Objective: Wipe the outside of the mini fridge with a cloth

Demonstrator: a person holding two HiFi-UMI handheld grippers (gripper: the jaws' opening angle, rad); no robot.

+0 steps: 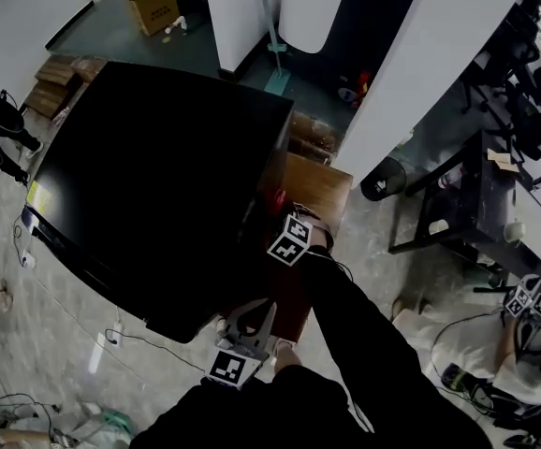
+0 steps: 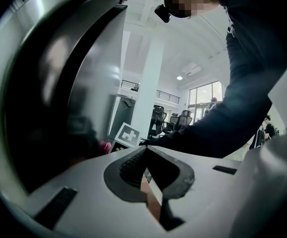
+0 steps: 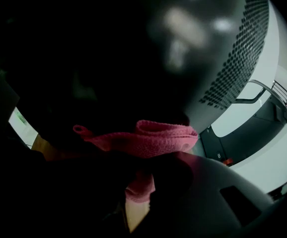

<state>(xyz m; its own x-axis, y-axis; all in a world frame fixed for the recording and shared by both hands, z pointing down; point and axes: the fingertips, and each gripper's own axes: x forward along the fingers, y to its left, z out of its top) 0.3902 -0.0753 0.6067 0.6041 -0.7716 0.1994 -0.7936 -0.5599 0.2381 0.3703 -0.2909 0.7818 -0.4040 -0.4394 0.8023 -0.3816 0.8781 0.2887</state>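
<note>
The black mini fridge [image 1: 158, 185] fills the middle of the head view, seen from above. My right gripper [image 1: 278, 209] is shut on a pink cloth [image 1: 272, 197] held against the fridge's right side. In the right gripper view the cloth [image 3: 148, 138] bunches over the jaws of the right gripper [image 3: 138, 182], up against the dark glossy fridge wall [image 3: 108, 58]. My left gripper [image 1: 255, 309] hangs near the fridge's near right corner, apart from the cloth. The left gripper [image 2: 144, 151] looks shut and holds nothing, with the shiny fridge side [image 2: 59, 83] to its left.
The fridge stands on a wooden platform [image 1: 319, 187]. White pillars [image 1: 420, 73] and a cardboard box [image 1: 153, 6] lie beyond it. At right are a black desk [image 1: 476, 195] and a person holding marker cubes [image 1: 528, 302]. Cables and a power strip [image 1: 97, 355] run along the floor at left.
</note>
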